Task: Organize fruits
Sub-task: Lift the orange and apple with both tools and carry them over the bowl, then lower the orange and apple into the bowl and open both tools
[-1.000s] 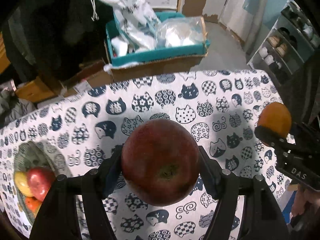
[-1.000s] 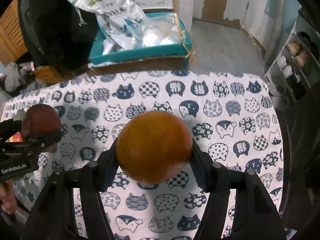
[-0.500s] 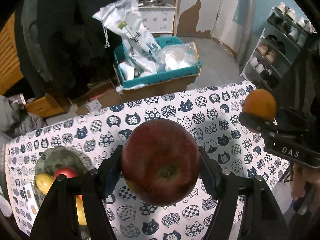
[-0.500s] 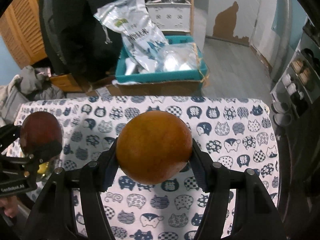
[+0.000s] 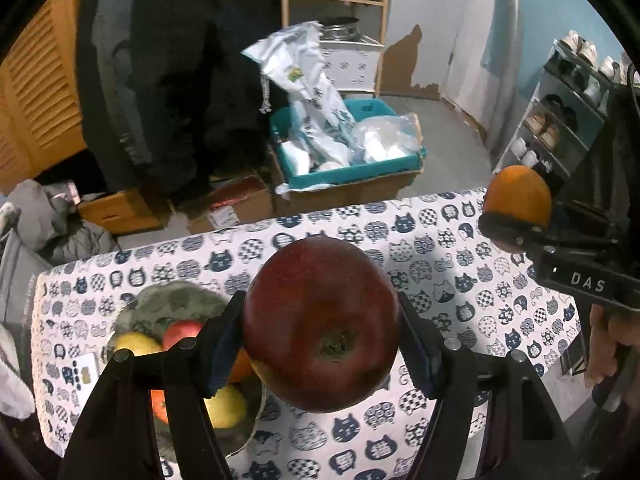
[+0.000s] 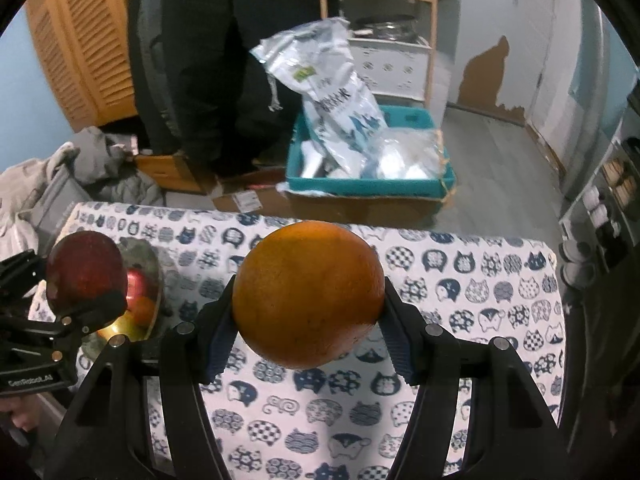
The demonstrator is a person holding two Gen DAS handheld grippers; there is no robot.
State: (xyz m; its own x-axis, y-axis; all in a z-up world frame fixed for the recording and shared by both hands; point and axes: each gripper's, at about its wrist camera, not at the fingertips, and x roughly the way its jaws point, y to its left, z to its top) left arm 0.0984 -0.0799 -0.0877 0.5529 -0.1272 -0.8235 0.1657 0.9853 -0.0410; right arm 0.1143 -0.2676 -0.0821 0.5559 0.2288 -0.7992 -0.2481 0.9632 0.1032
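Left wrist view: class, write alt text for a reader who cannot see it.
A dark red apple is clamped in the left tongs above a table with a cat-print cloth. Lower left, a bowl holds red and yellow fruit; at right, the right tongs hold an orange.

worktop point(image 5: 440, 280) covered by a white cloth printed with navy cat faces, greenish bowl point(image 5: 176, 300) standing on its left part, red, yellow and orange fruit inside it, small white card point(image 5: 82, 372) lying left of the bowl
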